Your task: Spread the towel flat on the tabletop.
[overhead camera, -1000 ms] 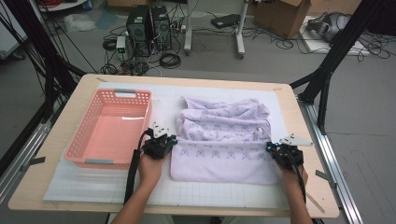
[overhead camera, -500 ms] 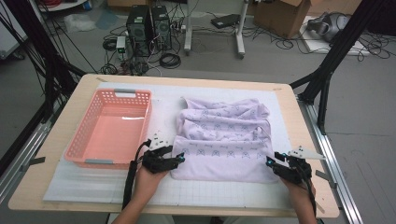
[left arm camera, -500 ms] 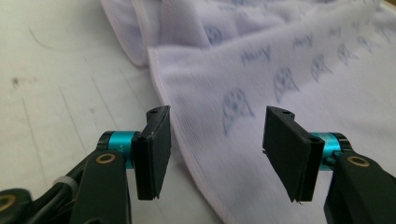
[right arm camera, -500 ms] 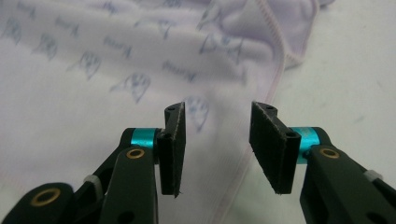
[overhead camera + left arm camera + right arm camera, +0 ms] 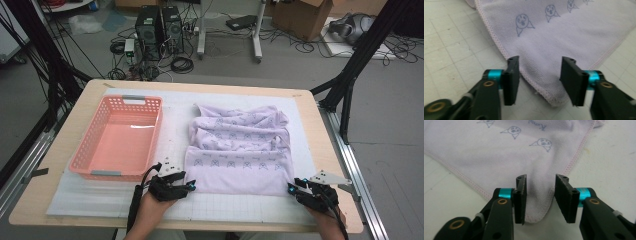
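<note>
A: Looking down from the high view, where is the towel (image 5: pixel 239 150)?

B: Lying folded in loose bands on the white mat (image 5: pixel 175 125) that covers the worktop (image 5: pixel 75 115); the pink basket (image 5: pixel 120 137) sits just beside the towel, on its left, and is apart from it.

A: And the left claw (image 5: pixel 191 186)?

B: At the towel's near left corner; in the left gripper view the jaws stand apart with that corner (image 5: pixel 549 87) lying flat between them; the pads are not pressing the cloth; the jaws have just been closing, yet a clear gap remains on both sides.

A: The right claw (image 5: pixel 291 188)?

B: At the towel's near right corner; in the right gripper view its jaws straddle the rounded corner (image 5: pixel 540 202), with the pink stitched hem running past the right-hand pad; they too have just been closing; the cloth bulges slightly between them, but the pads are apart from it, so nothing is pinched.

A: Is the towel lifted anywhere?

B: No; both near corners rest on the mat; small printed faces show on the cloth beyond each claw.
</note>
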`<state>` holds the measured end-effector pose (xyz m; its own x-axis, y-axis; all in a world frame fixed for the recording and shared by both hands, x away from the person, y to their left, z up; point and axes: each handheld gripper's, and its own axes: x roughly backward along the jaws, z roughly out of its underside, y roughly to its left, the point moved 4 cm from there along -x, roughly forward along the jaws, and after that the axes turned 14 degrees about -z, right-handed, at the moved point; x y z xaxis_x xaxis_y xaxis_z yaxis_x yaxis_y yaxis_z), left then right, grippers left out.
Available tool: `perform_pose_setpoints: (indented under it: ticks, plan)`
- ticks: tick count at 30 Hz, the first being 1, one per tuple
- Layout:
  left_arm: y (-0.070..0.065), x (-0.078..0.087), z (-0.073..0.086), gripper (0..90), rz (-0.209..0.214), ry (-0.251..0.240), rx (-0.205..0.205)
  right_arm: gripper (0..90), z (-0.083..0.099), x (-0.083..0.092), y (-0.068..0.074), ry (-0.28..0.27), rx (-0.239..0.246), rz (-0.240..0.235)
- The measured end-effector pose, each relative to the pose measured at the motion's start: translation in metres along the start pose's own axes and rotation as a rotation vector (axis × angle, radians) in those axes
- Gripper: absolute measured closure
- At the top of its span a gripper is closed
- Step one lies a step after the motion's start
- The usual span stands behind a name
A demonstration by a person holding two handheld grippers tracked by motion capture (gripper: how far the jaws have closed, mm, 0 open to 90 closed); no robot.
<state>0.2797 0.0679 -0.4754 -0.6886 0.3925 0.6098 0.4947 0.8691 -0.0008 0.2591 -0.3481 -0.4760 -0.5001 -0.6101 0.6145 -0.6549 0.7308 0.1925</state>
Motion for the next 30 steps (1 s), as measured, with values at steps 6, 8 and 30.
perform_pose_setpoints:
  ticks: [6,8,30]
  plan:
    - [-0.002,0.002,0.002,85.0,-0.009,-0.001,-0.031,76.3,-0.001,0.0,-0.002,-0.001,0.003,-0.024]
    - [-0.003,0.002,0.002,86.6,-0.01,-0.004,-0.037,84.4,-0.001,-0.001,-0.001,0.004,0.003,-0.038]
    - [-0.002,0.079,0.05,87.3,0.087,-0.05,0.014,85.8,0.025,0.026,0.061,0.048,0.049,-0.14]
